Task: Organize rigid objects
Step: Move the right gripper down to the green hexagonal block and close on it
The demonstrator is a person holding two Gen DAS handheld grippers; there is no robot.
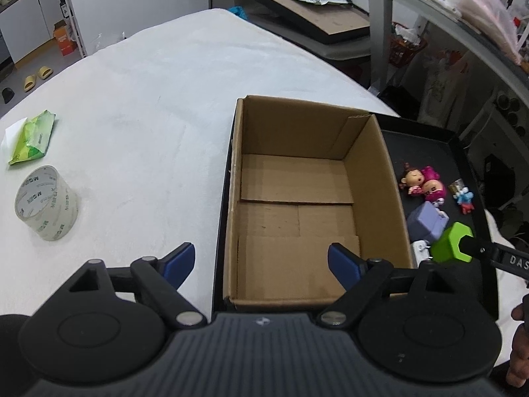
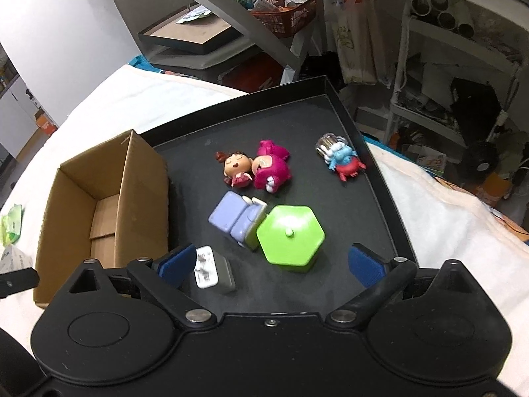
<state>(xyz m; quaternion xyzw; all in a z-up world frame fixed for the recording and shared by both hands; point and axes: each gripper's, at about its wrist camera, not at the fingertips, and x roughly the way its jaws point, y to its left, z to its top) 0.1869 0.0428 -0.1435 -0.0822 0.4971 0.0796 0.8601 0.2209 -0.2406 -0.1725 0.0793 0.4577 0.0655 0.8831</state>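
Note:
An empty cardboard box (image 1: 297, 198) stands in the left part of a black tray (image 2: 373, 165). On the tray lie a green hexagonal block (image 2: 290, 236), a lilac toy (image 2: 236, 220), a white charger (image 2: 211, 269), a girl figure (image 2: 235, 167), a pink figure (image 2: 269, 168) and a blue-red toy (image 2: 342, 160). My right gripper (image 2: 271, 266) is open, just above the tray, with the green block and charger between its fingers. My left gripper (image 1: 261, 264) is open and empty over the box's near left edge. The green block (image 1: 451, 243) also shows in the left wrist view.
A roll of clear tape (image 1: 46, 203) and a green tissue pack (image 1: 31, 137) lie on the white cloth left of the box. Shelves, a red basket (image 2: 286, 8) and clutter stand beyond the table's far right edge.

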